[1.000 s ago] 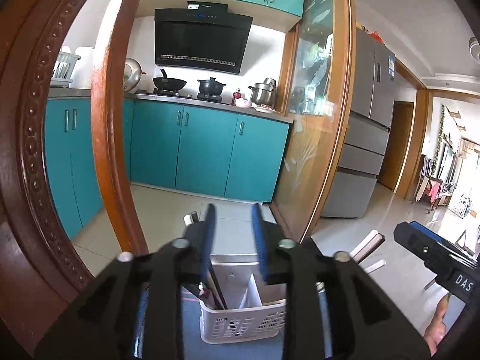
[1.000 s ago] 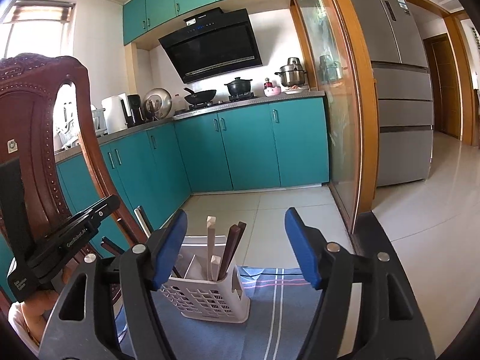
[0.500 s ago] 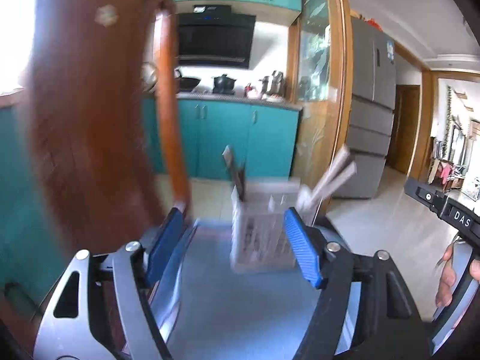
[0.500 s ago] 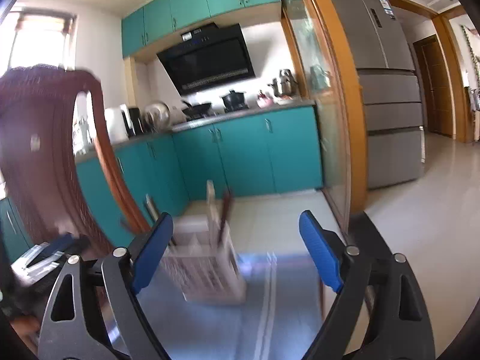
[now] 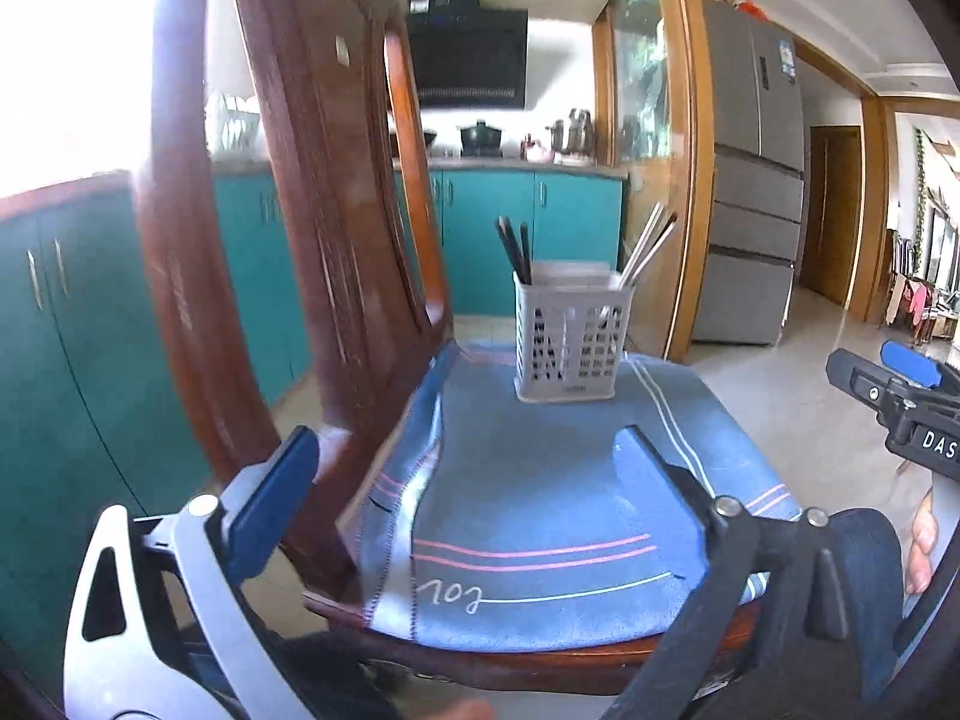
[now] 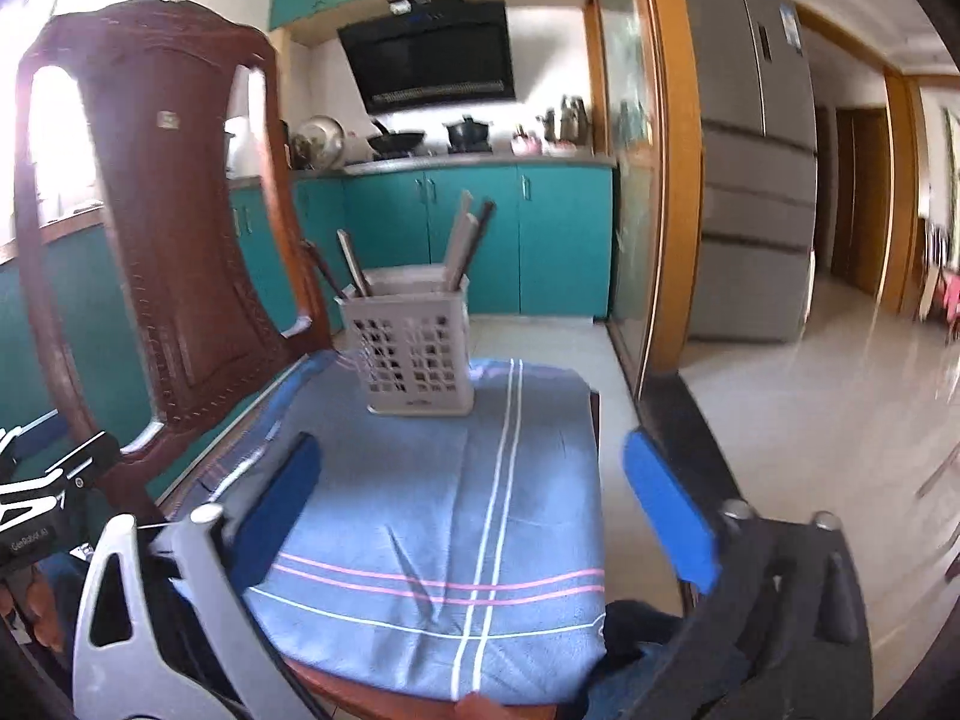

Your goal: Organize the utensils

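Observation:
A white slotted utensil holder [image 5: 570, 339] stands at the far end of a blue towel [image 5: 540, 498] on a wooden chair seat. It holds dark chopsticks [image 5: 515, 252] on its left side and pale ones [image 5: 649, 243] on its right. It also shows in the right wrist view [image 6: 417, 354], with chopsticks [image 6: 465, 243] leaning out. My left gripper [image 5: 465, 468] is open and empty, well back from the holder. My right gripper [image 6: 471, 471] is open and empty over the towel [image 6: 420, 510].
The carved wooden chair back [image 5: 288, 228] rises close on the left, also in the right wrist view [image 6: 162, 228]. Teal kitchen cabinets [image 6: 480, 234], a glass door with a wood frame [image 5: 666, 168] and a fridge [image 5: 753, 198] stand behind. Tiled floor [image 6: 810, 420] lies to the right.
Both grippers have pulled back and away from the holder. The left gripper, nearly shut over the holder a second ago, has opened wide. The chopsticks stay in the holder.

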Action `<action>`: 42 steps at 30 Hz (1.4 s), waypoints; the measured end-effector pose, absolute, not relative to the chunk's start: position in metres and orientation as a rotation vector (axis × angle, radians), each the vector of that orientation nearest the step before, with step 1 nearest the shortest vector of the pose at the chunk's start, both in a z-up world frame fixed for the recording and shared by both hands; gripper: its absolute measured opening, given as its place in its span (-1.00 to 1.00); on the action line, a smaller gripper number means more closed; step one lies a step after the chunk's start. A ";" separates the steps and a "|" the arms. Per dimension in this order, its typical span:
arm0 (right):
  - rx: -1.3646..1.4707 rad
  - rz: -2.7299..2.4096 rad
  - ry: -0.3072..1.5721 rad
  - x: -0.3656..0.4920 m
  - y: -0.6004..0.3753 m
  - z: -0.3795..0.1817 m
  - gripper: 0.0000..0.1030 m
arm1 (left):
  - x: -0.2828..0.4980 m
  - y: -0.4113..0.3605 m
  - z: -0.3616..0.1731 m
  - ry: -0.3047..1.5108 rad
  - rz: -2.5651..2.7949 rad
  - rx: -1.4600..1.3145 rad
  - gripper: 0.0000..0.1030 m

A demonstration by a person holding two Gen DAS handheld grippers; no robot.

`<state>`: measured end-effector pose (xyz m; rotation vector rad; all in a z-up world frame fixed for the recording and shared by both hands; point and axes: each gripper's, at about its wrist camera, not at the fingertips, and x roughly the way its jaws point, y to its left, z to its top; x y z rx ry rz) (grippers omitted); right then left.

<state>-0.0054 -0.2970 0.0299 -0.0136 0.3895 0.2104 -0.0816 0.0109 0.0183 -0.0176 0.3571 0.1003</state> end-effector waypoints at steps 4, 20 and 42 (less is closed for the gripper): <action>-0.030 0.209 0.325 -0.035 -0.292 0.048 0.93 | -0.103 0.008 0.036 0.318 0.096 -0.015 0.93; -0.046 0.171 0.261 -0.081 -0.293 0.061 0.94 | -0.132 -0.009 0.058 0.245 0.087 0.015 0.93; -0.075 0.171 0.271 -0.077 -0.286 0.057 0.94 | -0.128 -0.003 0.055 0.265 0.076 0.008 0.93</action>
